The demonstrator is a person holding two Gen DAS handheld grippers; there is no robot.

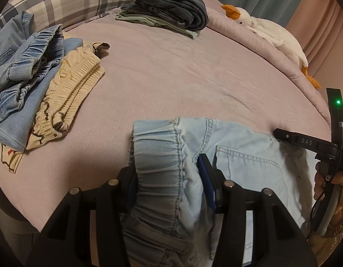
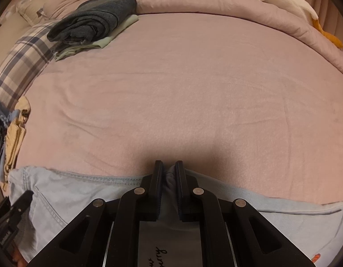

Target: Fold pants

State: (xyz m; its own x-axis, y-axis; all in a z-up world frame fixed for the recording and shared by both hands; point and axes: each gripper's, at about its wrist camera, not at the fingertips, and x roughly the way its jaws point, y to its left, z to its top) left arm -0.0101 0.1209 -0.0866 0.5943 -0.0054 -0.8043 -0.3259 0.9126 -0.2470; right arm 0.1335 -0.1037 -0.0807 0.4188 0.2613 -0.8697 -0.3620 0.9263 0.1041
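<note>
Light blue denim pants (image 1: 245, 164) lie at the near edge of the pink bed. My left gripper (image 1: 167, 169) is shut on their gathered elastic waistband (image 1: 158, 155), which bunches between the jaws. In the right wrist view the pants (image 2: 67, 189) stretch across the near edge, and my right gripper (image 2: 169, 169) is shut on a pinched fold of the fabric. The right gripper's body also shows in the left wrist view (image 1: 309, 144), at the pants' right side.
A pile of unfolded blue and cream clothes (image 1: 38, 84) sits at the left. A folded stack with a dark grey garment (image 1: 171, 9) on top lies at the back. A white plush duck (image 1: 271, 35) rests on the rolled quilt. A plaid pillow (image 1: 67, 0) is at the far left. Pink bedsheet (image 2: 182, 89).
</note>
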